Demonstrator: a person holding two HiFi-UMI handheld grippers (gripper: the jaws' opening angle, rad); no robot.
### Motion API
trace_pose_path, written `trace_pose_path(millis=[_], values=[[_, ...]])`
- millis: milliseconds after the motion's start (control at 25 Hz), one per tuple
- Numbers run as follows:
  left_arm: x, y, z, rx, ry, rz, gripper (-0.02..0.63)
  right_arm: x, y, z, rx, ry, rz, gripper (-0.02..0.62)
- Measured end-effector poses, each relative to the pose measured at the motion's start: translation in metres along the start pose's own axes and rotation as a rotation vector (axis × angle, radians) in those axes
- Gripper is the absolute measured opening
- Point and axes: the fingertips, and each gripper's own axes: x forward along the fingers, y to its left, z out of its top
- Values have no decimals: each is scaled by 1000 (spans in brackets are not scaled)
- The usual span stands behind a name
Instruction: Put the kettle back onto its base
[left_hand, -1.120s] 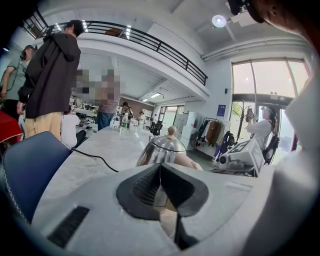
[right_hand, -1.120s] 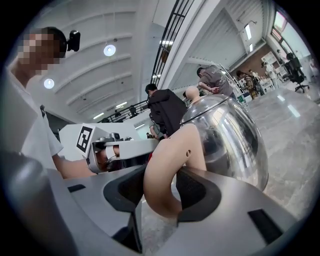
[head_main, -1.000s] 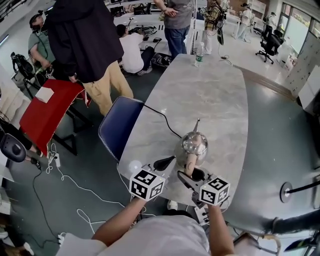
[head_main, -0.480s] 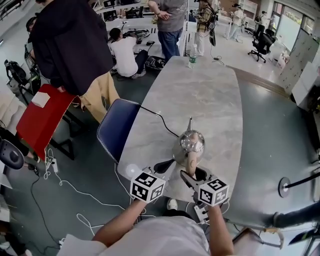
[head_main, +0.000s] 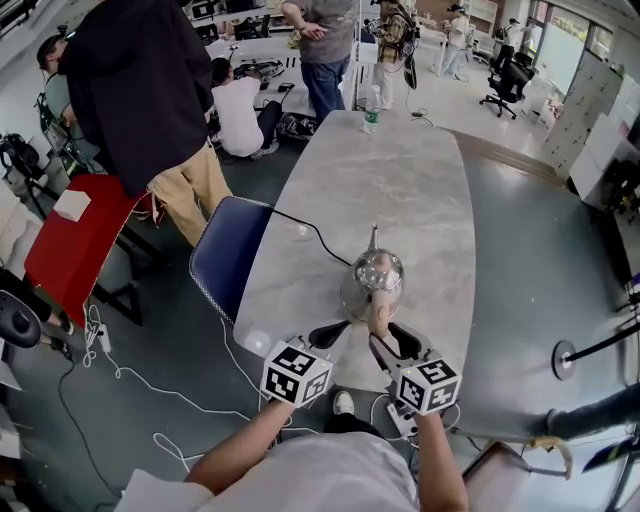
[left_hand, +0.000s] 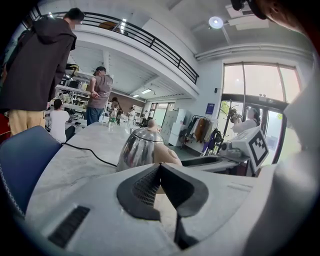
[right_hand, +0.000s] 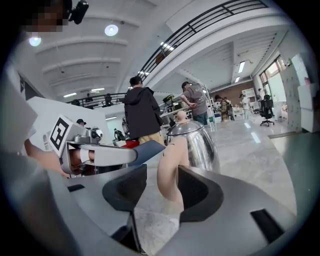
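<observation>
A chrome kettle (head_main: 375, 275) with a tan handle (head_main: 379, 318) stands upright near the front end of the marble table (head_main: 400, 190), over a dark base at the end of a black cord (head_main: 320, 235). My right gripper (head_main: 392, 343) is open, its jaws either side of the handle (right_hand: 170, 170); the handle lies against the right pad with a gap on the left. My left gripper (head_main: 335, 328) is shut on nothing, just left of the kettle (left_hand: 137, 150), and its pads (left_hand: 150, 187) meet.
A blue chair (head_main: 228, 255) stands against the table's left edge. A water bottle (head_main: 371, 110) is at the far end. Several people stand or sit beyond the table. On the left is a red table (head_main: 70, 250), and a power strip (head_main: 400, 422) lies on the floor.
The right gripper's jaws have come slightly wider around the handle and it has turned a little. Both grippers have shifted a little. The kettle has stayed in place.
</observation>
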Motion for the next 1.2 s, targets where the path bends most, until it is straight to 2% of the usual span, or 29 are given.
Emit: trace_pose_path(millis=[200, 280, 760, 1200], values=[[-7, -14, -4, 8, -1, -11, 8, -18, 3, 5, -22, 1, -135, 160], [-13, -18, -8, 8, 3, -10, 8, -24, 11, 5, -34, -7, -161, 77], [-51, -44, -14, 30, -12, -16, 8, -48, 67, 3, -100, -18, -180, 6], [-77, -58, -24, 40, -17, -16, 8, -60, 92, -4, -109, -24, -188, 5]])
